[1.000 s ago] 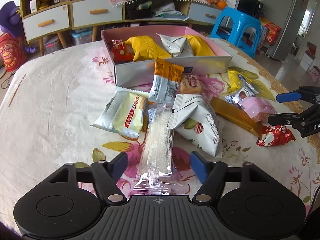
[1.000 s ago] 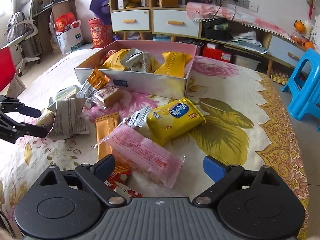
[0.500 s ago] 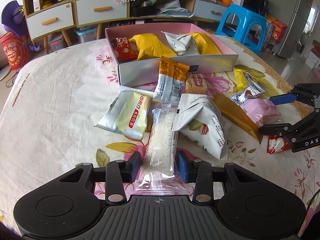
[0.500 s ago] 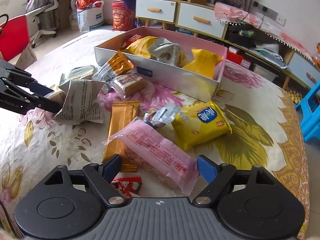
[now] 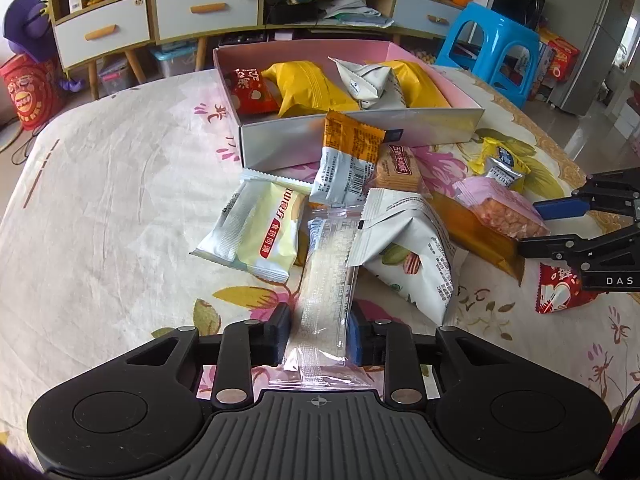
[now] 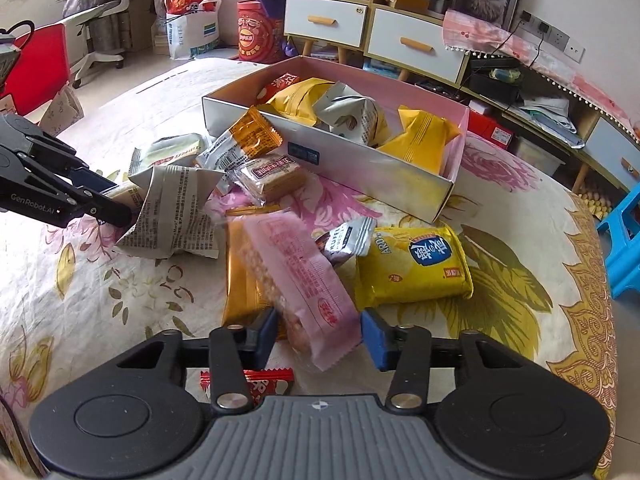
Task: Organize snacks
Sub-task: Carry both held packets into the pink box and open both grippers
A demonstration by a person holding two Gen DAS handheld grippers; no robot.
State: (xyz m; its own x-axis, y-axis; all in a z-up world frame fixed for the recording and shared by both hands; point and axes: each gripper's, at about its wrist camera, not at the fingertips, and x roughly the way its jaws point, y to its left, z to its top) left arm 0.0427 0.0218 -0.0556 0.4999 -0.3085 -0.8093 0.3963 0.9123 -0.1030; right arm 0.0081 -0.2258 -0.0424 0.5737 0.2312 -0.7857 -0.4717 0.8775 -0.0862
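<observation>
A long clear snack packet (image 5: 324, 280) lies on the flowered tablecloth, its near end between the pads of my left gripper (image 5: 318, 334). The jaws are closing and both pads touch its sides. My right gripper (image 6: 320, 334) is closing on a pink packet (image 6: 296, 272); its pads meet the packet's near end, which looks blurred. The pink open box (image 5: 360, 136) at the back holds yellow, grey and red bags. Each gripper shows in the other's view: the right gripper (image 5: 536, 226) at the pink packet, the left gripper (image 6: 120, 200) by a grey bag (image 6: 172, 216).
Loose snacks crowd the cloth before the box (image 6: 360, 168): a yellow packet (image 6: 416, 268), an orange bar (image 6: 240, 280), a red packet (image 5: 560, 288), a pale yellow packet (image 5: 260, 232). A blue stool (image 5: 492, 48) and drawers stand beyond the table.
Both pairs of jaws have narrowed from wide apart to the sides of their packets. The right gripper has rolled, and the pink packet now lies lengthwise between its fingers.
</observation>
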